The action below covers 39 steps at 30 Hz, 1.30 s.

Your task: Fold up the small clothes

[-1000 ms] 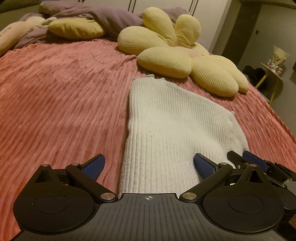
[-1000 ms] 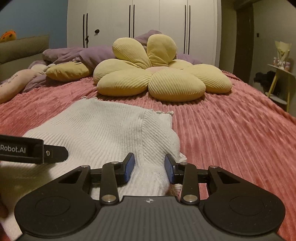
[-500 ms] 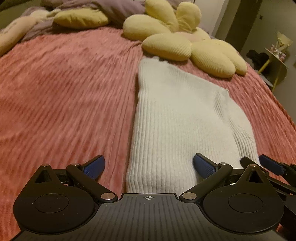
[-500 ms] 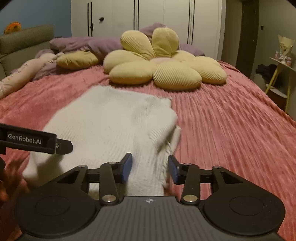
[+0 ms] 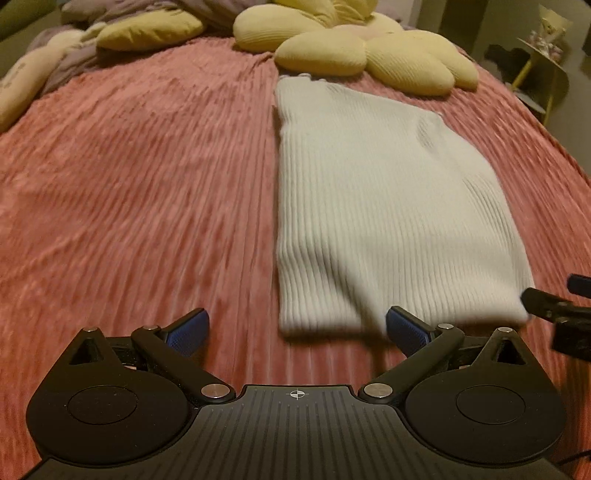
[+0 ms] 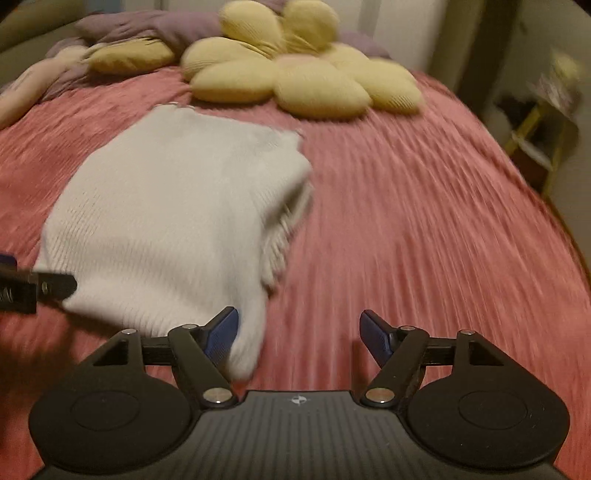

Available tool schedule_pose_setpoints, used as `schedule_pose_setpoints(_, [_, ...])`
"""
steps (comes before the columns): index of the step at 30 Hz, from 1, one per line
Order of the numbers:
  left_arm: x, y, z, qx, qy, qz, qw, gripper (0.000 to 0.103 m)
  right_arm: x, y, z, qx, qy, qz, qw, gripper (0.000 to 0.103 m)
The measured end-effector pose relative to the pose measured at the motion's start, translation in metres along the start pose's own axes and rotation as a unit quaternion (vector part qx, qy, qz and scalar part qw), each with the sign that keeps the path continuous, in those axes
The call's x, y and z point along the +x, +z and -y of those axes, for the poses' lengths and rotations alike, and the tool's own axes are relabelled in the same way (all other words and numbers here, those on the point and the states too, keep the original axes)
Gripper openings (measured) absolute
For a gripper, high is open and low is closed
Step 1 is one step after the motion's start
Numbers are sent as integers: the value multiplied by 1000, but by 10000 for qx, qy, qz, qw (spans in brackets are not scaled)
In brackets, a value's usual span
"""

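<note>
right wrist: right gripper jaws just opened, empty; left gripper wide, empty; sweater folded.

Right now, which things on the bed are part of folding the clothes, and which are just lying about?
Part of the job:
- sweater, white, folded on the bedspread
- left gripper, open
- right gripper, jaws just opened, near corner of the sweater between them

Lying about:
- flower cushion
- yellow pillow
- purple blanket

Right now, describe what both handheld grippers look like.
The left gripper and right gripper match: black ribbed body with a small white crosshair mark, two round black discs, black linkage arms with silver pivot pins, and blue textured pads on the fingers.
</note>
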<state>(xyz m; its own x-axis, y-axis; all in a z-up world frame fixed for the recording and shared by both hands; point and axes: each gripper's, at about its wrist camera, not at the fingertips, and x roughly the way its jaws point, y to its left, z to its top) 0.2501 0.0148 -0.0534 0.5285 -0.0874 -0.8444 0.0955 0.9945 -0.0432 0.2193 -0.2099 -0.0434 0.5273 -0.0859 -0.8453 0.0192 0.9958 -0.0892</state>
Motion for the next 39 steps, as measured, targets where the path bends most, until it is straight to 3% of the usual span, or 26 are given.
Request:
schedule_pose_setpoints(1, [-4,-6,1,28,42,-48,10000,103,-8,-4,4,204,88,-70,9997,77])
schedule_pose_setpoints(3, [-11,-20,3,134,154,-154,9997,103,-23,-15,9,505,254,-214,9982,99])
schedule_pose_setpoints(9, [-45,-50,9,231,351,-120,9990,103,-53,-44,0,889,753,-490,9920,99])
schedule_pose_setpoints(13, [-61,-48,10,278,346,-184,9988,103,-68,-42,-8,997,358,-486,9932,99])
schedule_pose_setpoints(19, [-81,-41,23,629,138,-70,9979,103,-79,-28,-14,843,536,-800,9918,99])
schedule_pose_setpoints(26, [-89,-32,9,146,-128,-127,9997,103,-93,-20,-19,734,345,-723,9941,99])
schedule_pose_setpoints(33, [-92,-29,7,48,-113,-189,9997,103,-99,-16,-21,698,263,-723,9946,99])
schedule_pose_setpoints(39, [-94,-28,17,362,32,-217,9991,103,-104,-14,-23,648,247,-670,9953,99])
